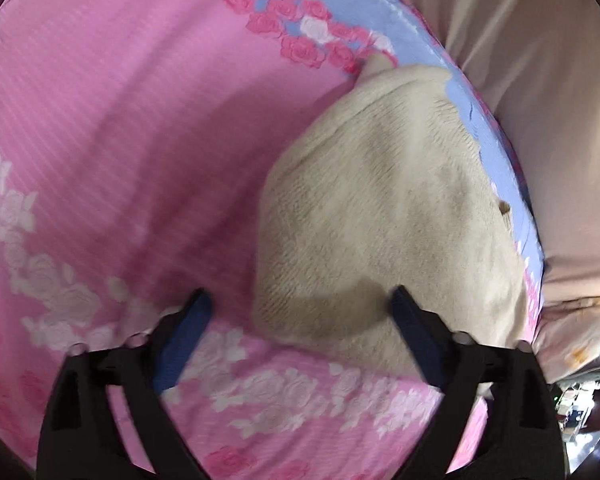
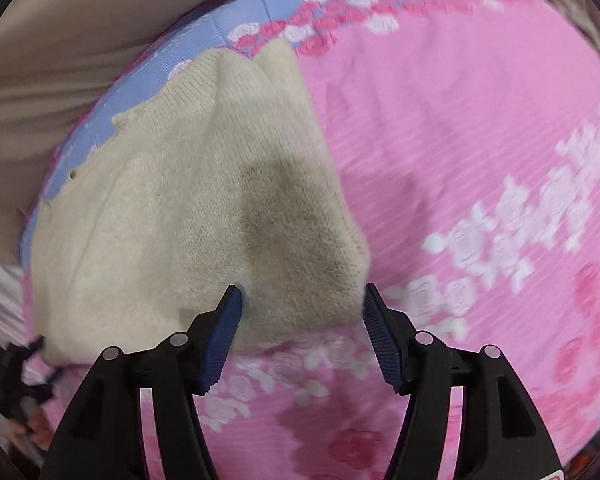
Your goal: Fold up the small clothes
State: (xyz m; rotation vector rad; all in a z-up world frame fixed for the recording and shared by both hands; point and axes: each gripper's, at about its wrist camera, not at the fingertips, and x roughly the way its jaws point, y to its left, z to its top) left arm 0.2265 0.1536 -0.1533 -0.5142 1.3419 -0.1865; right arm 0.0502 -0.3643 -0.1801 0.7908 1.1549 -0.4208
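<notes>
A small cream knitted garment (image 2: 188, 208) lies on a bed with a pink cover (image 1: 120, 140) full of roses. It sits near the edge, where a blue band (image 1: 364, 4) runs along the cover. The garment looks already folded over, with a soft grey patch on the flap. The right tool (image 2: 300, 300) is spread wide over the near edge of that flap, holding nothing. The left tool (image 1: 300, 304) is wide apart too, near the corner of the garment, and it holds nothing. To do this step well, I think each tool should pinch only the top layer at the near edge, lift slowly, and lay it flat so the sides line up. The knit is floppy, so a quick pull could bunch it. Beside the bed hangs beige cloth (image 1: 540, 80). Both pictures are a bit blurry.
</notes>
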